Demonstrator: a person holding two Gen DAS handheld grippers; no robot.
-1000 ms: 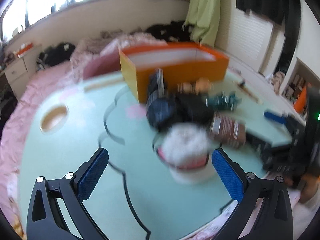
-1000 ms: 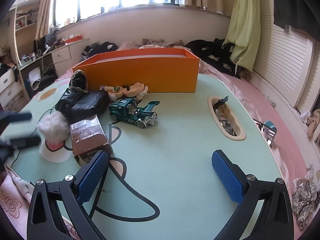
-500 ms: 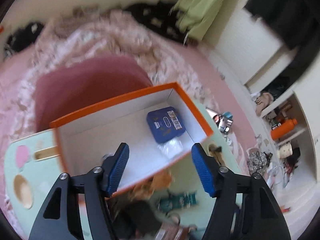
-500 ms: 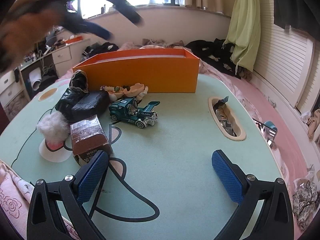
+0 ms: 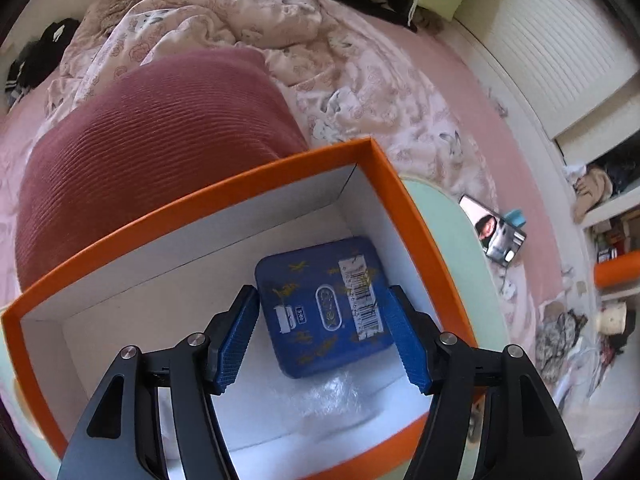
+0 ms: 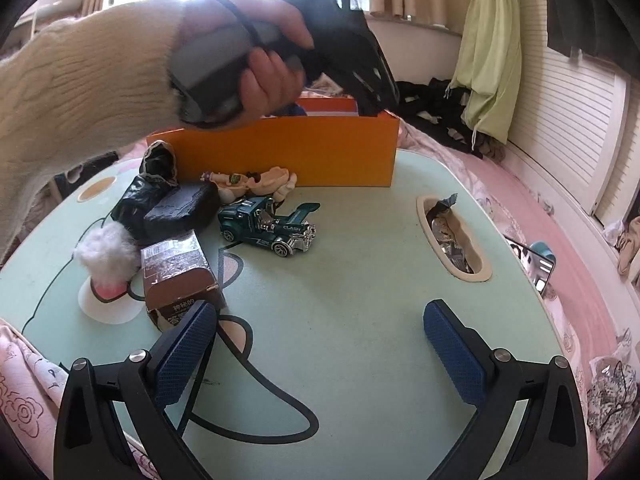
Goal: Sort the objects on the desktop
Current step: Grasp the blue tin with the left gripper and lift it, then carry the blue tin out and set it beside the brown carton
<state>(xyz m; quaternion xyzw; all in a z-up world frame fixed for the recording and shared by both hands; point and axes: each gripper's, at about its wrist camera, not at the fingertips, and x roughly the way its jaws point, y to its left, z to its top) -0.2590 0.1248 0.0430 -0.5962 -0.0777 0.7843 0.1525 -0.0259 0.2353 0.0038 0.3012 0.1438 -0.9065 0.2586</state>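
Table (image 6: 360, 320): I see a pale green tabletop with a black line drawing on it, seen from my right gripper's camera, and bedding around it.
Orange box (image 5: 208, 200): it stands at the table's far edge, open at the top and white inside; my left camera looks steeply down into it.
Left hand (image 6: 260, 68): a hand in a cream knitted sleeve holds my left gripper above the box, its nose tipped into the right end.
Left gripper (image 5: 320, 336): the blue pads stand partly apart over the box interior; nothing is pressed between them.
Right gripper (image 6: 320, 344): fingers wide apart above bare tabletop, holding nothing.
Blue tin (image 5: 324, 304): flat on the box floor near the right-hand wall, barcode label up, beside a crumple of clear plastic (image 5: 340, 400).
Brown carton (image 6: 176, 272): on the table, just beyond my right gripper's left finger.
Black bundle (image 6: 168, 204): behind the carton.
Toy truck (image 6: 268, 228): teal, mid-table, in front of the box.
White fluff (image 6: 106, 252): left of the carton.
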